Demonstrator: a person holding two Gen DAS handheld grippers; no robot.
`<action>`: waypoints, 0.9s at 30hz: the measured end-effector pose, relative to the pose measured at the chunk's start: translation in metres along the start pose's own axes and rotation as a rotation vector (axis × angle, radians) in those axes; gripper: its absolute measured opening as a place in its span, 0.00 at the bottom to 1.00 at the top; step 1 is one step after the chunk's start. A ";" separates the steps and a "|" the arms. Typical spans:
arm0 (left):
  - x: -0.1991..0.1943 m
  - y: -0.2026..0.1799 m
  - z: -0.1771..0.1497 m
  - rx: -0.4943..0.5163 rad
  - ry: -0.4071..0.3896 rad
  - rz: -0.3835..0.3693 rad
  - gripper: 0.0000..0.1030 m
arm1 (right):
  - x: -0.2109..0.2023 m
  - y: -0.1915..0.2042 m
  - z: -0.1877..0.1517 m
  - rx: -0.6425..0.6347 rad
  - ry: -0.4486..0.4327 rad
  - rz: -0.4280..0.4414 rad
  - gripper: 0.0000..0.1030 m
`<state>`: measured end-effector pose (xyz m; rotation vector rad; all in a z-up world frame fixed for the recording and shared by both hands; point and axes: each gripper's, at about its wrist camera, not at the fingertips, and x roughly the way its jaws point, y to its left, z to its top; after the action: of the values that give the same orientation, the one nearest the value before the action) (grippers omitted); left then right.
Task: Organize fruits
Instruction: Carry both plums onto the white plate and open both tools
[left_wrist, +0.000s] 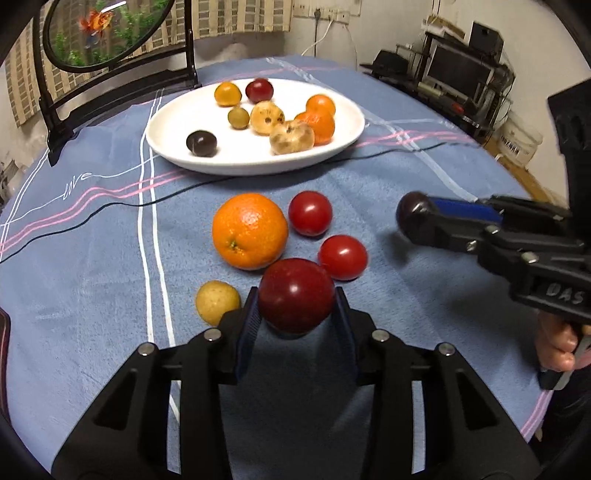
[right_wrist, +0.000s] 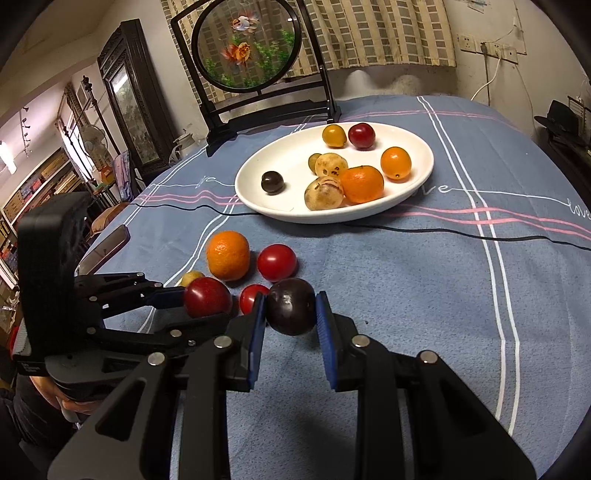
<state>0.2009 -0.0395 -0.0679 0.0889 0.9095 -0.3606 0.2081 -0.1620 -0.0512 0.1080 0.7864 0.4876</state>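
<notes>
Both grippers are holding plums, left (left_wrist: 297, 314) red, right (right_wrist: 290, 314) dark, and you are facing the plate (left_wrist: 166, 140) straight ahead.

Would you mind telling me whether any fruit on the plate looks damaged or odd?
Yes: two pale fruits near the middle of the white plate carry brown blotches, like bruising or spoilage. The other fruit looks sound.

Matte black linkage grippers with silver round screws; ribbed blue pads on the fingers (right_wrist: 256, 332); embossed "DAS" lettering
</notes>
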 end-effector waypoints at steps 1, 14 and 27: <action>-0.003 -0.001 0.000 -0.003 -0.011 -0.008 0.39 | 0.000 0.000 0.000 0.001 0.000 0.001 0.27; -0.026 0.036 0.064 -0.117 -0.173 -0.088 0.39 | -0.002 -0.007 0.030 0.055 -0.104 0.020 0.27; 0.041 0.079 0.138 -0.194 -0.126 0.022 0.39 | 0.073 -0.027 0.112 0.067 -0.181 -0.127 0.27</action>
<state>0.3547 -0.0080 -0.0216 -0.1013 0.8135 -0.2532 0.3411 -0.1427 -0.0270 0.1615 0.6282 0.3264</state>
